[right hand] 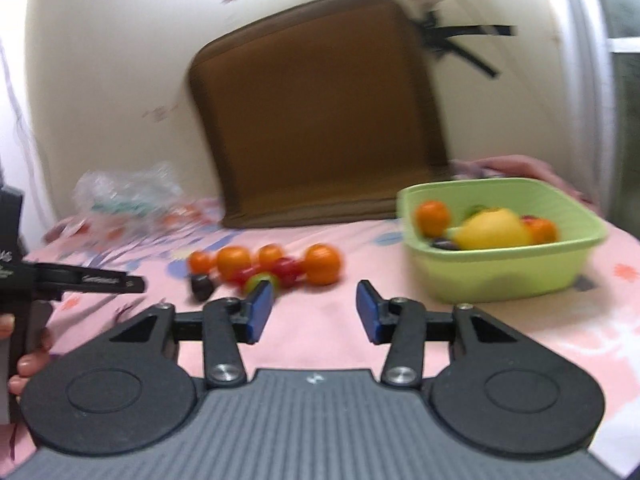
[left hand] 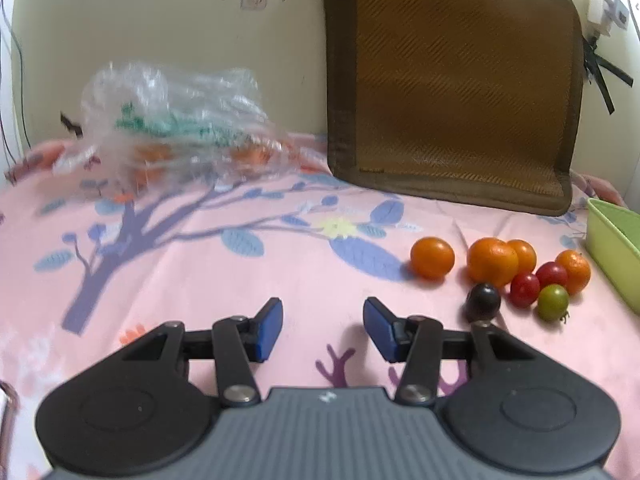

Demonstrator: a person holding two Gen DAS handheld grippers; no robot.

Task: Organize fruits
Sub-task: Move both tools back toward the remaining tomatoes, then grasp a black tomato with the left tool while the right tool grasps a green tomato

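Note:
Loose fruit lies on the pink sheet: several oranges (left hand: 433, 257), two red tomatoes (left hand: 525, 289), a green tomato (left hand: 553, 302) and a dark plum (left hand: 483, 301). My left gripper (left hand: 323, 328) is open and empty, low over the sheet to the left of the plum. In the right wrist view the same pile (right hand: 264, 268) is just beyond my right gripper (right hand: 314, 310), which is open with nothing between its blue pads (right hand: 260, 312). A green basin (right hand: 500, 276) to the right holds an orange (right hand: 432, 218), a yellow fruit (right hand: 496, 230) and other pieces.
A brown cushion (left hand: 452, 92) leans on the wall behind the fruit. A crumpled clear plastic bag (left hand: 168, 120) lies at the far left. The basin's edge (left hand: 612, 240) is at the right. A hand (right hand: 28, 364) shows at the left edge.

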